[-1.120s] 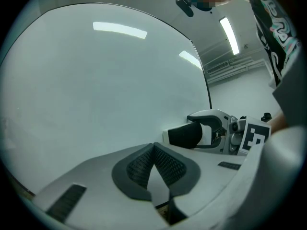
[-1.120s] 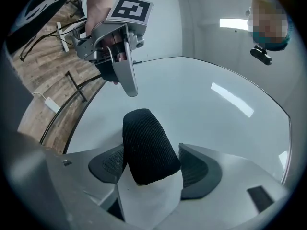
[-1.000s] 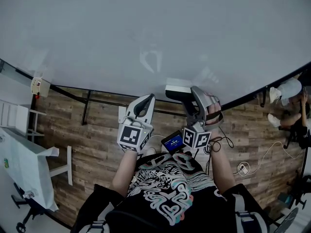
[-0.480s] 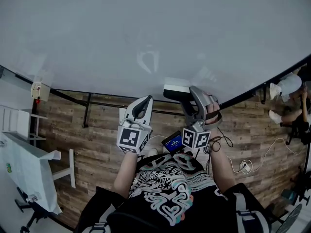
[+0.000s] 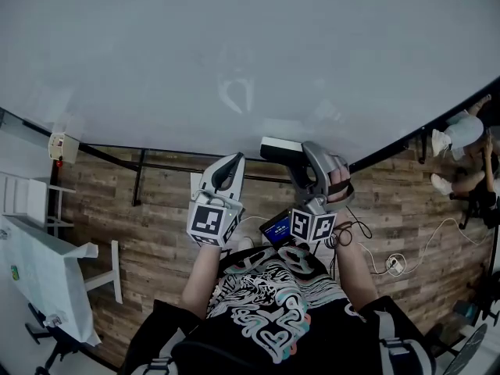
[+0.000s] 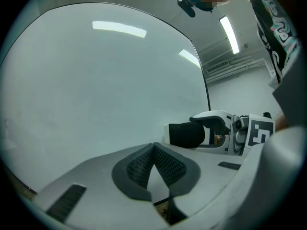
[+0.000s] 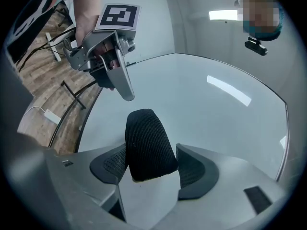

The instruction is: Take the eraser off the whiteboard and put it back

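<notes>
The right gripper's [image 7: 152, 151] fingers are clamping the one eraser [image 7: 145, 133] near the whiteboard's [image 5: 234, 53] bottom edge, with bare board stretching above. The left gripper's [image 6: 153, 146] fingers are pressing together, empty.

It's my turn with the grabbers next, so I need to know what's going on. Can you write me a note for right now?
Left gripper: jaws shut, empty, beside the right one.
Right gripper: closed on the eraser, right in front of the whiteboard.
Done: the eraser is gripped. I can't tell whether it touches the board.
Left: probably press it onto the whiteboard, open the jaws and draw back.
</notes>
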Demonstrator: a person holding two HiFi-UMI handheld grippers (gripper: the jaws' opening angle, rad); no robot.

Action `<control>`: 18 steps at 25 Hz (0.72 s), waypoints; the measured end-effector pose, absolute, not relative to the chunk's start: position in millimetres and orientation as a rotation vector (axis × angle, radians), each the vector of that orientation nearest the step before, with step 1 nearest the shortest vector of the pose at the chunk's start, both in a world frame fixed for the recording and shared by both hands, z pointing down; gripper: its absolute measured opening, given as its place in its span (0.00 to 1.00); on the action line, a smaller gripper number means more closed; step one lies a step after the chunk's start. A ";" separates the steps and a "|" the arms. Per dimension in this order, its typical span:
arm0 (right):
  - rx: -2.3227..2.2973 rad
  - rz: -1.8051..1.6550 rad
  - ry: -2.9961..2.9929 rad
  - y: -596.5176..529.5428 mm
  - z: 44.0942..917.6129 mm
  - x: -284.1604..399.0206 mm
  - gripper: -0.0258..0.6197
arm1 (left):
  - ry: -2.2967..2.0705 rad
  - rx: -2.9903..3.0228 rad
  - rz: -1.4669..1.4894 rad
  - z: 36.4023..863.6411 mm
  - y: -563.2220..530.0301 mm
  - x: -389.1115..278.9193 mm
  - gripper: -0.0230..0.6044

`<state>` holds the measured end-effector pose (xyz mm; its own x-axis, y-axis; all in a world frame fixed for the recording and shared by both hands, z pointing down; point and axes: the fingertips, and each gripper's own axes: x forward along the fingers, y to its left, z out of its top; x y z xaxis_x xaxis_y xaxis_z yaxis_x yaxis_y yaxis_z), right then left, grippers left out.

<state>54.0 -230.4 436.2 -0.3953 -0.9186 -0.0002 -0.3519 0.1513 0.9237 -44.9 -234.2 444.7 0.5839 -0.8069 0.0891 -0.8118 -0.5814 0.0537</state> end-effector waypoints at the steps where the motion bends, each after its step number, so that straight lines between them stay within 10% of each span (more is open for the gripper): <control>1: 1.213 -1.227 -1.838 -229.7 436.4 54.1 0.54 | -1.390 2.718 0.084 444.8 -233.8 -44.6 0.07; 18: 1.292 -1.173 -1.862 -203.0 427.2 62.3 0.54 | -1.386 2.738 0.065 436.9 -217.7 -46.3 0.07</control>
<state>62.3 -203.0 427.2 -0.3618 -0.9320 -0.0202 -0.4204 0.1438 0.8959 -46.3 -217.7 436.9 0.5916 -0.8032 0.0701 -0.8062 -0.5899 0.0452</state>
